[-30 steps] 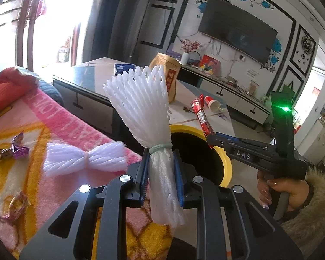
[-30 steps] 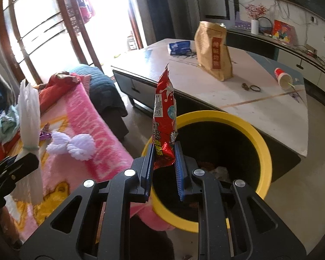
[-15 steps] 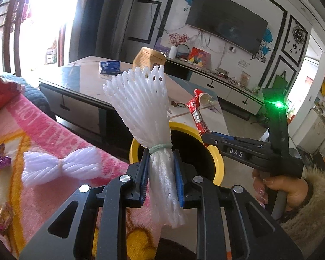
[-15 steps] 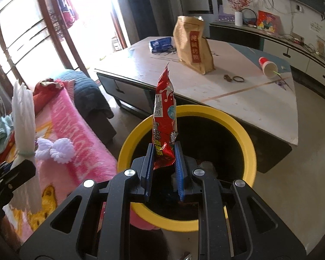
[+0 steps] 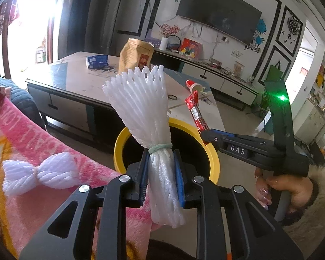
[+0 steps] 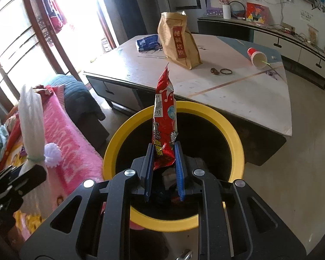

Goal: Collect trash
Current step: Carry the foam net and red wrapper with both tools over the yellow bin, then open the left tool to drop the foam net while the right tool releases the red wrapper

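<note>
Directly above bin rim (image 6: pixel 223 121), wrapper (image 6: pixel 164 125) upright.

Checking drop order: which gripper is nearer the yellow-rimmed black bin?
Right. The right gripper holds its red snack wrapper over the yellow-rimmed black bin; the left gripper sits short of the rim, over the pink blanket.
</note>
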`<state>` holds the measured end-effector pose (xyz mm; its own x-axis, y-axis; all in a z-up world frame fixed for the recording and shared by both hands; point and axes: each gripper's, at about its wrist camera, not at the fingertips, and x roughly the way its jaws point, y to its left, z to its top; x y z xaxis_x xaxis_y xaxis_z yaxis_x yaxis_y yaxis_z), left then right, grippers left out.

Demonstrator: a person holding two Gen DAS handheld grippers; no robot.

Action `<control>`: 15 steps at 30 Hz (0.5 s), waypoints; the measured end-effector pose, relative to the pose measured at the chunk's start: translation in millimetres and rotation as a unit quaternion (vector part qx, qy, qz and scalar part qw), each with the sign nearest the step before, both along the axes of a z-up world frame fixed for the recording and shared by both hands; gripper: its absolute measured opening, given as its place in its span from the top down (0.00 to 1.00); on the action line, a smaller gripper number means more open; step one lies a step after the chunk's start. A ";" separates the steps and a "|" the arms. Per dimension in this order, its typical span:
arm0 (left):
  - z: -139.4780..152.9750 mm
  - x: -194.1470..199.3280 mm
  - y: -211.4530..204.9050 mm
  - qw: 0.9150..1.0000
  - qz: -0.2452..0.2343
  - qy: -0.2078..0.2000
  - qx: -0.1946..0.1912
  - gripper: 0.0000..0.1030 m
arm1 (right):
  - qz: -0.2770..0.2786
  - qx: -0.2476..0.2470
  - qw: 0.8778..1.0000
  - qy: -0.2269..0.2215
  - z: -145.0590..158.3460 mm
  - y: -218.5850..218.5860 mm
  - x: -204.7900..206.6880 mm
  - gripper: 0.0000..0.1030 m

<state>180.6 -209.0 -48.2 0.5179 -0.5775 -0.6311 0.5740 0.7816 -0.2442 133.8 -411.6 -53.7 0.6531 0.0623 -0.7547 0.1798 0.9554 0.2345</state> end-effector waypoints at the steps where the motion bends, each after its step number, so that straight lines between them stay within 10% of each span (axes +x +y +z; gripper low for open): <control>1: -1.8 0.7 -2.2 1.000 -0.002 0.001 0.001 0.79 | -0.002 0.000 1.000 0.001 -0.6 -1.9 0.1 0.87; 15: -35.0 23.9 -34.9 0.999 -0.017 0.030 0.013 0.79 | -0.012 0.007 1.000 0.014 -9.5 -17.0 2.3 0.87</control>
